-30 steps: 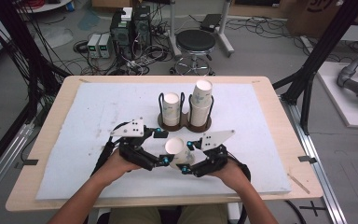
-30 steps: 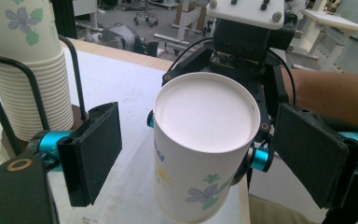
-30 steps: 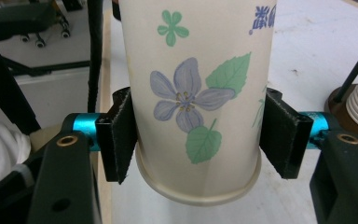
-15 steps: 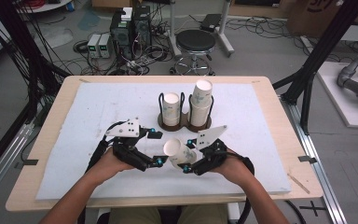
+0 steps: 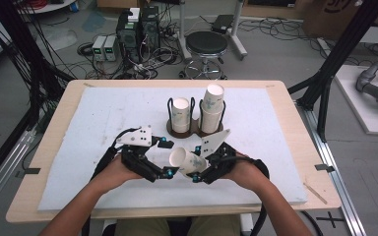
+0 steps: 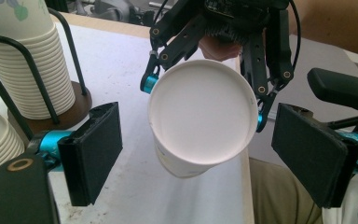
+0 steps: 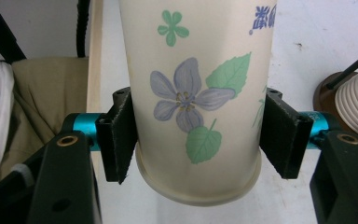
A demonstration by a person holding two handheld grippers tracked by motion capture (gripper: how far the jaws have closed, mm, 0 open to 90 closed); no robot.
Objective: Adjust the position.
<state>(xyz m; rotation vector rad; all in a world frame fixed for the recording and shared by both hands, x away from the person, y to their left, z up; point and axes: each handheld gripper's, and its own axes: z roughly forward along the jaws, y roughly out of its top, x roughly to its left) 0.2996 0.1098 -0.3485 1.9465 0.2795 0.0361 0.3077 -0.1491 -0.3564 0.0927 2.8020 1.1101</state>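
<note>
A paper cup (image 5: pixel 186 161) is held just above the white mat (image 5: pixel 103 113), near the front edge of the table (image 5: pixel 275 88), between the two grippers. It is tipped over, with its open mouth turned toward the left gripper (image 5: pixel 163 158) and its base toward the right gripper (image 5: pixel 200 164). In the right gripper view the cup (image 7: pixel 198 93) is clamped near its base by the two black pads (image 7: pixel 116 135), which press on opposite sides of the wall; a printed purple flower with green leaves is seen on it. In the left gripper view the white inside of the cup (image 6: pixel 201 119) is faced head-on, and the left gripper (image 6: pixel 205 154) is spread wide, its jaws set well apart on either side of the rim and touching nothing. Behind the cup, a dark wire holder (image 5: pixel 194 123) is stood on the mat, with a shorter stack of cups (image 5: pixel 180 114) in its left ring and a taller stack (image 5: pixel 212 108) in its right ring. Each gripper is grasped by a hand (image 5: pixel 115 172) coming in from the bottom of the high view.
</note>
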